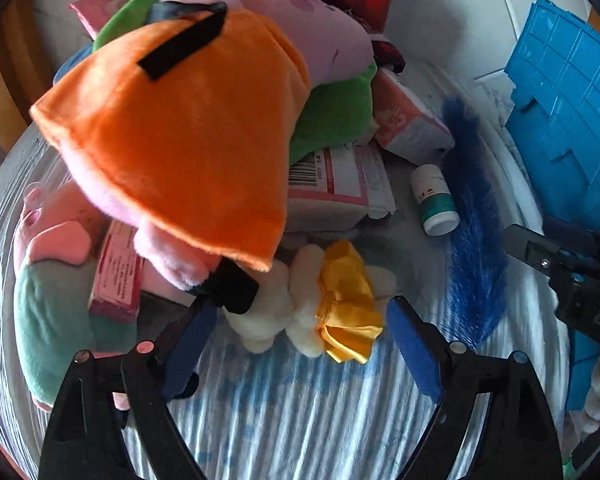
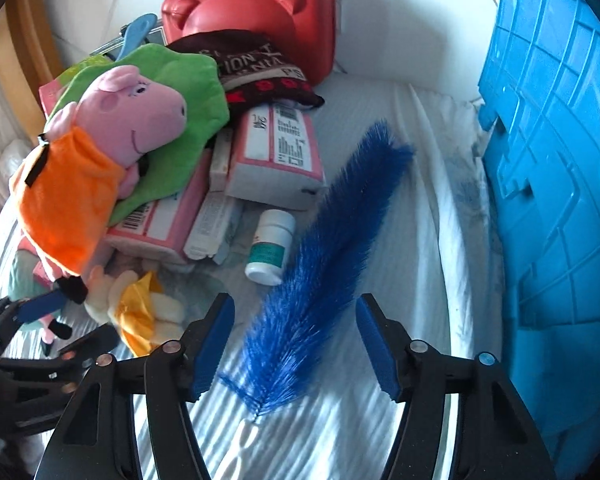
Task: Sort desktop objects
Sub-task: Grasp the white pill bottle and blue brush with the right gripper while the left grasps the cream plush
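Note:
A pink pig plush in an orange dress (image 1: 188, 136) lies on a pile of toys and boxes; it also shows in the right wrist view (image 2: 100, 152). My left gripper (image 1: 300, 344) is open, its jaws on either side of a small cream plush with a yellow dress (image 1: 332, 304), close above the cloth. The left finger (image 1: 188, 344) touches the pig's black foot. My right gripper (image 2: 296, 344) is open around the lower end of a blue feather (image 2: 324, 248), also seen in the left wrist view (image 1: 472, 240).
A white pill bottle (image 2: 270, 246) lies by pink boxes (image 2: 276, 148). A green plush (image 2: 180, 92), a dark cloth (image 2: 256, 72) and a red case (image 2: 256, 12) sit behind. A blue crate (image 2: 556, 200) stands at the right. A teal-and-pink plush (image 1: 52, 308) lies at the left.

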The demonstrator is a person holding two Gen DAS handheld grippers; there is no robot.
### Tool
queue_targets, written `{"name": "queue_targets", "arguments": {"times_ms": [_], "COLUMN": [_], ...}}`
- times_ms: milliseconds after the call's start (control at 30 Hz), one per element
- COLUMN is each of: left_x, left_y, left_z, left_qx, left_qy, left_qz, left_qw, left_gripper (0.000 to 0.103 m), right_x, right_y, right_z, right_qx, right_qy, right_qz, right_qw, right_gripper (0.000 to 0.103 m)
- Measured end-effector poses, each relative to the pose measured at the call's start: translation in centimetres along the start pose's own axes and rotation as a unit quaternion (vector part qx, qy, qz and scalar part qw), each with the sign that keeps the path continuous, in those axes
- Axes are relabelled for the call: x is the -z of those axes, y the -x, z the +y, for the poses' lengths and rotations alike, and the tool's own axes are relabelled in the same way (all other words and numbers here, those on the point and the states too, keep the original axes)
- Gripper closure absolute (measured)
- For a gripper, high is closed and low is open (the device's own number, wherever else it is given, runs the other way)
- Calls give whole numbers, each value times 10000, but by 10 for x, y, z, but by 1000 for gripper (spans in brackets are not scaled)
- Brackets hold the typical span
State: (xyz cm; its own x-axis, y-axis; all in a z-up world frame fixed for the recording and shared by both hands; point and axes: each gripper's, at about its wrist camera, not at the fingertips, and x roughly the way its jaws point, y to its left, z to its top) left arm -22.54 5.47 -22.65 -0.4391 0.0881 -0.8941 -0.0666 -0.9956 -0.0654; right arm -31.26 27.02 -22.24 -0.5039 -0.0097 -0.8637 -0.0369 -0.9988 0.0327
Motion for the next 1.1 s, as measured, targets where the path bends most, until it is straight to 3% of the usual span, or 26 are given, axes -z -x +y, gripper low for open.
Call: {"name": "queue_targets", "arguments": {"times_ms": [67,167,233,300,533,633,700,1100], "left_x": [-5,-4,-6,-12,-24,-22,-22,-2], "left_y": [-15,-39,-44,-45,-46,-43,-37,34], "left_z": [2,10,16,17,4,2,3,2], "left_qx": [49,130,345,463,329,297,314,264], "left_qy": [46,125,243,247,-49,-107,-88,-282], "left_qz": [182,460,393,315,202,164,126,-479], "left_qw": [9998,9988,9983,9981,9992,9994,9994,9981], "left_gripper": [16,16,18,30,34,41,46,47], "right_x": [-3,-8,-12,-14,-24,-24,-23,5], "right_y": [-6,-20,-31,-41,-78,-87,-85,-6], "right_z": [0,5,11,16,22,24,25,36], "right_qx": [-48,-110,-133,-152,-188,-157,-186,-531], "right_qy": [-33,8,84,119,133,195,213,320], "right_qz": [35,91,142,204,374,445,412,-38], "right_qw": [10000,9999,9998,9996,9990,9987,9988,9981], "right_gripper": [27,27,30,39,43,68,69,69]}}
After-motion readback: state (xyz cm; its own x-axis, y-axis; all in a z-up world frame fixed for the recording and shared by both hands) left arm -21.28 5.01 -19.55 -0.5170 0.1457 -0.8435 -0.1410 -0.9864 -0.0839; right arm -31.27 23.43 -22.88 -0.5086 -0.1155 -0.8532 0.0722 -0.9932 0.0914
